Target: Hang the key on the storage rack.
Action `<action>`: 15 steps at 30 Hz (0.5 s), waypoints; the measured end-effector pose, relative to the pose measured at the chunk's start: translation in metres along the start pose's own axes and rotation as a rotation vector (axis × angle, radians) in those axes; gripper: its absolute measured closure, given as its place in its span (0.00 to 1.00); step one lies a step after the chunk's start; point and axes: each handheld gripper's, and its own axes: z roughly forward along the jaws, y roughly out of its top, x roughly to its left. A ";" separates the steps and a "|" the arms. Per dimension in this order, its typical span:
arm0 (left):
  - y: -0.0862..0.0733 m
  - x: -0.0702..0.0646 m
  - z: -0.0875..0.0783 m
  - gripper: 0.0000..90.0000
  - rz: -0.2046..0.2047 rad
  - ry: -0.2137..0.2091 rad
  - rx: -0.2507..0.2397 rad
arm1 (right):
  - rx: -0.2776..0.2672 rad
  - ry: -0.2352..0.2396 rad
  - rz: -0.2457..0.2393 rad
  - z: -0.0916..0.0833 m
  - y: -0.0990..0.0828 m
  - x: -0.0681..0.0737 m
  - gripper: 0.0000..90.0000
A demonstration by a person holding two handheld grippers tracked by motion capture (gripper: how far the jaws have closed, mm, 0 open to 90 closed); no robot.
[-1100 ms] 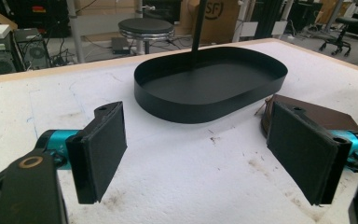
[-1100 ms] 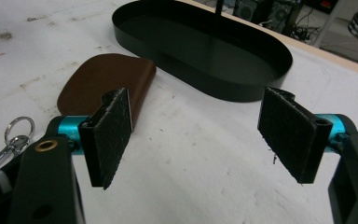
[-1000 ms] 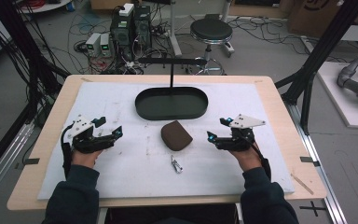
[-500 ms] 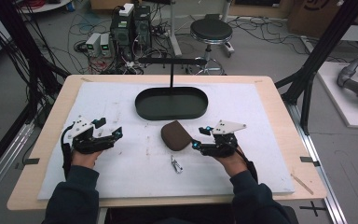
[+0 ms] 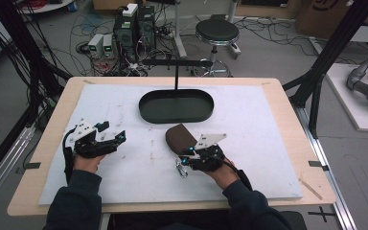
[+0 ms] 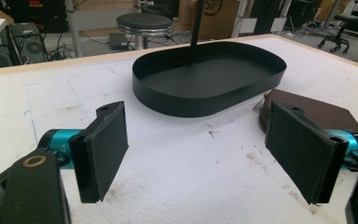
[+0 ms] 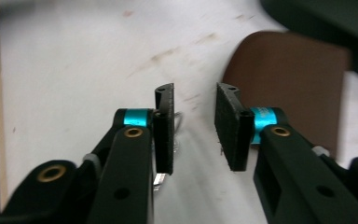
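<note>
Right gripper (image 5: 186, 158) seen shifted leftward and nearer since earlier frames, now just beside brown rounded leather-like pouch (image 5: 179, 138), over small silver metal clip (image 5: 180, 168); jaws parted narrowly, nothing held; flat ribbed black pads (image 7: 164, 128) seen in right gripper view, clip (image 7: 161, 179) partly hidden behind one pad. Left gripper (image 5: 114, 140) little changed, kept at left over white stained foam-like mat (image 5: 124, 110), jaws spread wide, empty. Pouch lies just in front of matte black oval metal tray (image 5: 176, 105) with thin upright wall (image 6: 205, 105); tray apart from pouch
</note>
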 end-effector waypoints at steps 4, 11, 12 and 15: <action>0.000 0.001 -0.001 0.23 -0.006 0.003 0.000 | 0.037 0.025 -0.015 0.007 -0.001 0.006 0.85; 0.000 0.001 -0.001 0.24 -0.007 0.004 0.000 | 0.092 0.032 0.010 0.011 -0.003 0.005 0.90; 0.000 0.001 -0.001 0.24 -0.007 0.004 0.000 | 0.107 0.034 0.005 0.012 -0.004 0.005 0.92; 0.000 0.000 0.000 0.24 -0.003 0.002 0.003 | 0.130 0.035 0.005 0.014 -0.005 0.006 0.94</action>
